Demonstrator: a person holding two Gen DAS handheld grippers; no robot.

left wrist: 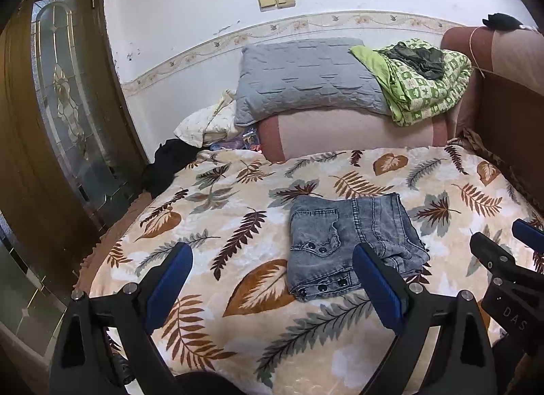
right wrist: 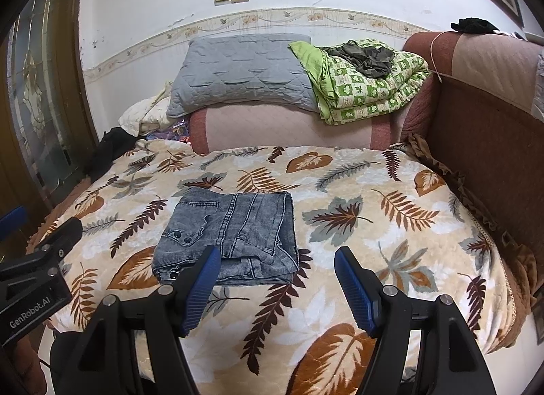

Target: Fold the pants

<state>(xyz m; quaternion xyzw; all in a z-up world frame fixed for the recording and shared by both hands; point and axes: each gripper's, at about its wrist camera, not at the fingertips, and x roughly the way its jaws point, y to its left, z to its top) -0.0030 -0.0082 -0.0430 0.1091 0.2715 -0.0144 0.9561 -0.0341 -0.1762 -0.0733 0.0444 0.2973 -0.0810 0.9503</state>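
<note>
The pants (left wrist: 353,245), grey-blue denim, lie on the leaf-patterned blanket (left wrist: 238,293) of the bed, folded into a compact, roughly square packet with snap buttons showing along the near edge. In the inspector's judgement the folding is at or near its end: no loose leg trails out of the bundle, and neither tool is engaged with the cloth.

The left gripper (left wrist: 272,288) stands released, jaws wide, hovering short of the packet's near-left corner without touching it. The right gripper (right wrist: 277,289) is likewise released and empty, its left pad overlapping the near edge of the pants in view but apparently above the fabric rather than on it.

The next move, if any, calls only for a check of the edges: the near right corner looks slightly rumpled and might want pressing flat or squaring.

No containers are in view. Behind the work area a grey pillow (right wrist: 238,72) and a folded green quilt (right wrist: 367,89) rest on a pink bolster (right wrist: 289,130); a dark garment lies on the quilt.
</note>
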